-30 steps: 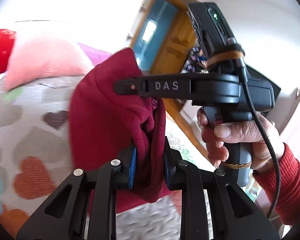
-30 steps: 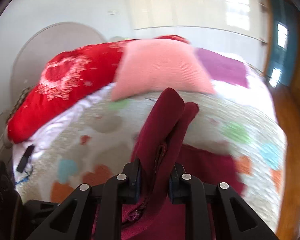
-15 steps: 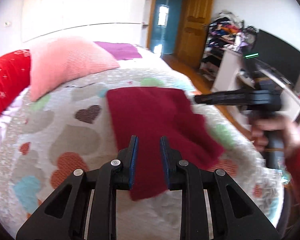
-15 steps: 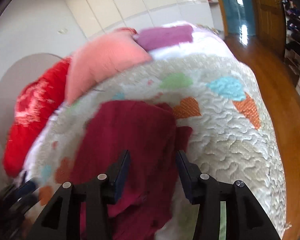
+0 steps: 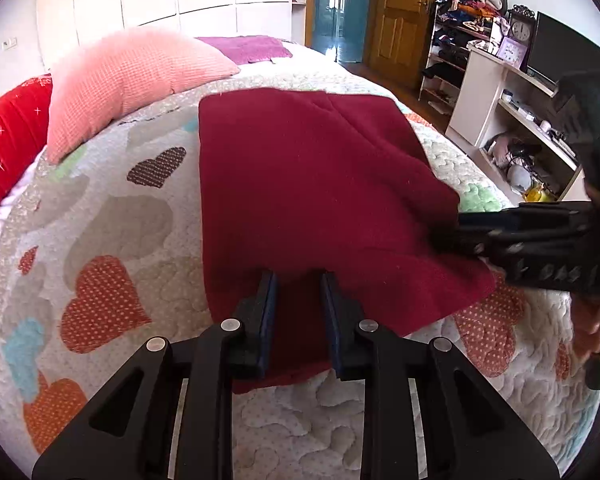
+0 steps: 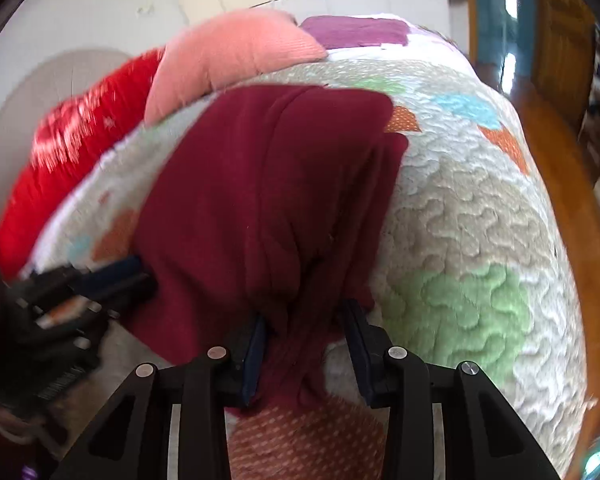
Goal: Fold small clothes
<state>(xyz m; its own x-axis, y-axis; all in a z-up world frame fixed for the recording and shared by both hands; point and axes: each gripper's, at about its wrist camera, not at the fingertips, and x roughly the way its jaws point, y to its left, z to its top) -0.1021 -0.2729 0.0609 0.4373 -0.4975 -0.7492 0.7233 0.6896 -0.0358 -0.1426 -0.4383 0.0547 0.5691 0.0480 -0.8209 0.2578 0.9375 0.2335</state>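
the maroon fleece garment (image 5: 312, 184), soft and floppy on the quilted bed (image 5: 112, 216), is best pinched at its near hem, where the left tongs (image 5: 297, 312) straddle it without clamping and the right tongs (image 6: 305, 344) are closing around a bunched fold.

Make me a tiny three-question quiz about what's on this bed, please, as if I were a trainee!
1. True or false: the dark red garment lies on the heart-patterned quilt.
2. Which pillow sits nearest the garment: A pink, B green, C black?
3. Fill in: the fabric between the left hand-held gripper fingers is dark ____.

Key: 1 true; 2 A; 3 red.
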